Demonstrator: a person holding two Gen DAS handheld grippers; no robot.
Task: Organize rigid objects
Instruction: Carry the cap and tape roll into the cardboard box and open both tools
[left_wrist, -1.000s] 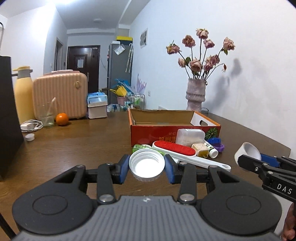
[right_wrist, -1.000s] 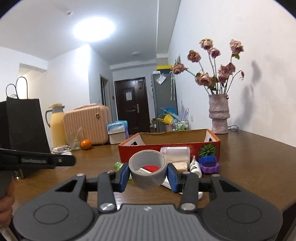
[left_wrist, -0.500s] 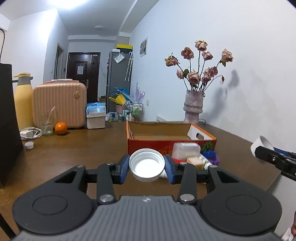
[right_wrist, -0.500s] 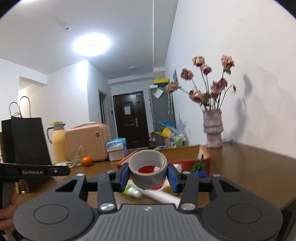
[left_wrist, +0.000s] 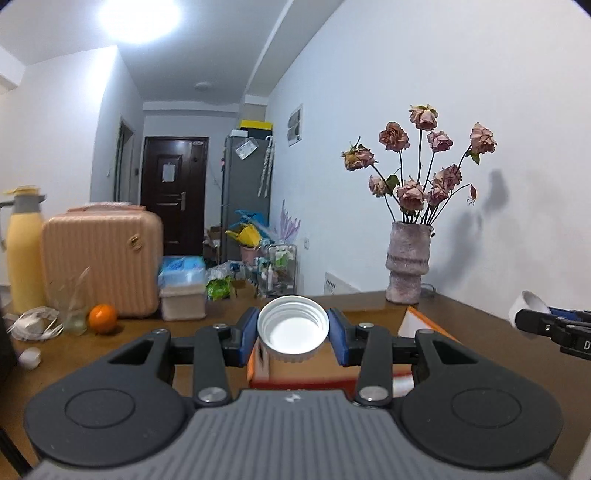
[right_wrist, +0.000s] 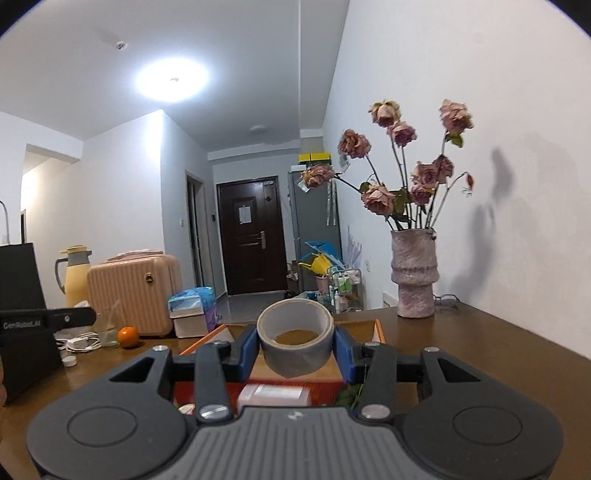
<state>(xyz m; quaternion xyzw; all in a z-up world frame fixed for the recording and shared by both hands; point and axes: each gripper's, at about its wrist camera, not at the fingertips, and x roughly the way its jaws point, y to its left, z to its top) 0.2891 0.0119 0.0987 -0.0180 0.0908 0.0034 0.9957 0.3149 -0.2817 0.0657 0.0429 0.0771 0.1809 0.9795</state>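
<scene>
- The orange-red cardboard box (left_wrist: 424, 326) is mostly hidden behind the left gripper's (left_wrist: 293, 331) body in the left wrist view; only one corner and a blurred front strip show.
- In the right wrist view, the box's front wall and the things before it are smeared: a pale blurred container (right_wrist: 273, 393) and a green leafy shape (right_wrist: 347, 397) cannot be identified.
- A black paper bag (right_wrist: 18, 314) at the table's left edge is cut off by the picture's edge.
- The far end of the brown wooden table (right_wrist: 461, 332) lies behind the pinkish rough vase (right_wrist: 413, 273).
</scene>
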